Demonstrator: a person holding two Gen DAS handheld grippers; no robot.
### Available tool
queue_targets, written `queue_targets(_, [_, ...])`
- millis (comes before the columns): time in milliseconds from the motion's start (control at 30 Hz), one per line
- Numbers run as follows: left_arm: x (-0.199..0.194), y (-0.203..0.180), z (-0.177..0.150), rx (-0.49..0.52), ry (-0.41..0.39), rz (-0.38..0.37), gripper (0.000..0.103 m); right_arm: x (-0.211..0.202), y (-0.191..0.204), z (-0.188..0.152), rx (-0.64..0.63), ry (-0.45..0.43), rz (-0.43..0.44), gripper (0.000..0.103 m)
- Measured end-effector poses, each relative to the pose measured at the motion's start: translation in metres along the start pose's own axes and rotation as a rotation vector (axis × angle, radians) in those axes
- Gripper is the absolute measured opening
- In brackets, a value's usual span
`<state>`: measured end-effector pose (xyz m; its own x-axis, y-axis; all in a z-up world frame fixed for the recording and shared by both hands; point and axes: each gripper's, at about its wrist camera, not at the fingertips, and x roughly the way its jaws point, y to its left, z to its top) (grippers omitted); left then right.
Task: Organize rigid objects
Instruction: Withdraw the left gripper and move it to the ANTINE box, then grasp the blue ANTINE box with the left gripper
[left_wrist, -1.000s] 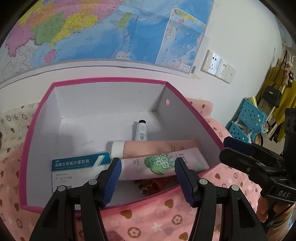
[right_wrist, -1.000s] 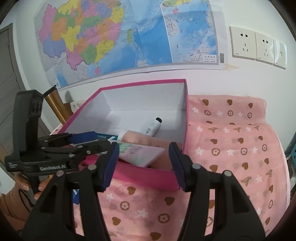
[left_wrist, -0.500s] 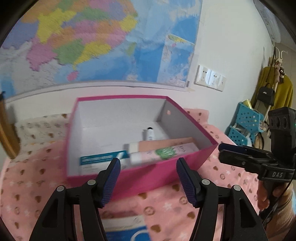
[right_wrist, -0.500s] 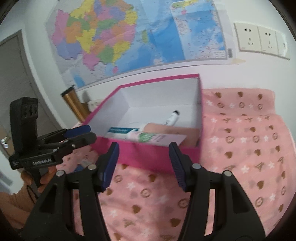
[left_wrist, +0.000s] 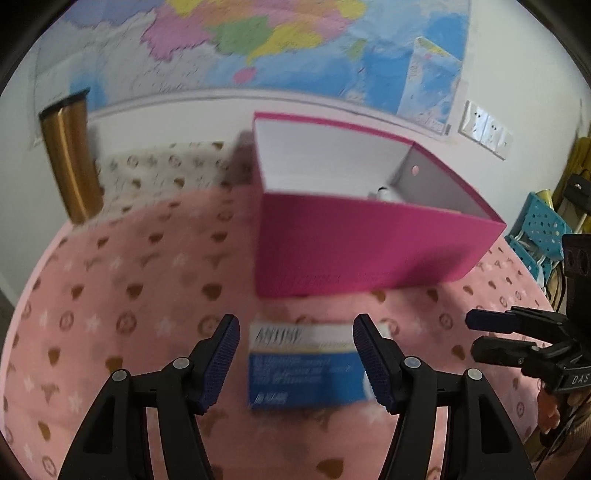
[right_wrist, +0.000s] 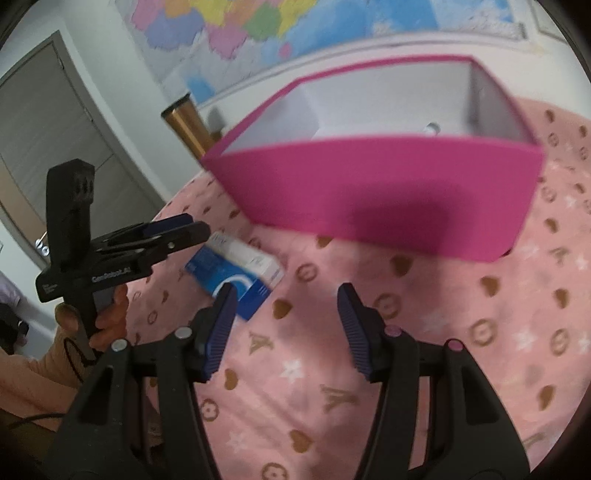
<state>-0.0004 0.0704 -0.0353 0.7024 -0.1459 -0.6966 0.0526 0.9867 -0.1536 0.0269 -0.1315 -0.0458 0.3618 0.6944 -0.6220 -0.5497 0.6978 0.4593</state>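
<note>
both claws stood wide and empty, left claw (left_wrist: 293, 360) over the blue carton (left_wrist: 306, 363), right claw (right_wrist: 286, 325) beside the pink box (right_wrist: 388, 192).

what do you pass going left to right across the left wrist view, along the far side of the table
gold tumbler → pink box → wall sockets → blue perforated crate

Domestic room: wall map (left_wrist: 295, 44) above pink patterned cloth (left_wrist: 147, 295); wall sockets (left_wrist: 485, 129) right of map; grey door (right_wrist: 48, 122) left; hung clothing (left_wrist: 580, 162) far right.
</note>
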Motion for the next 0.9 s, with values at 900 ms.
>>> queue_targets(900, [0.012,0.005,-0.027,-0.03,0.095,-0.09,0.065,0.057,0.021,0.005,0.009,0.092,0.063,0.058])
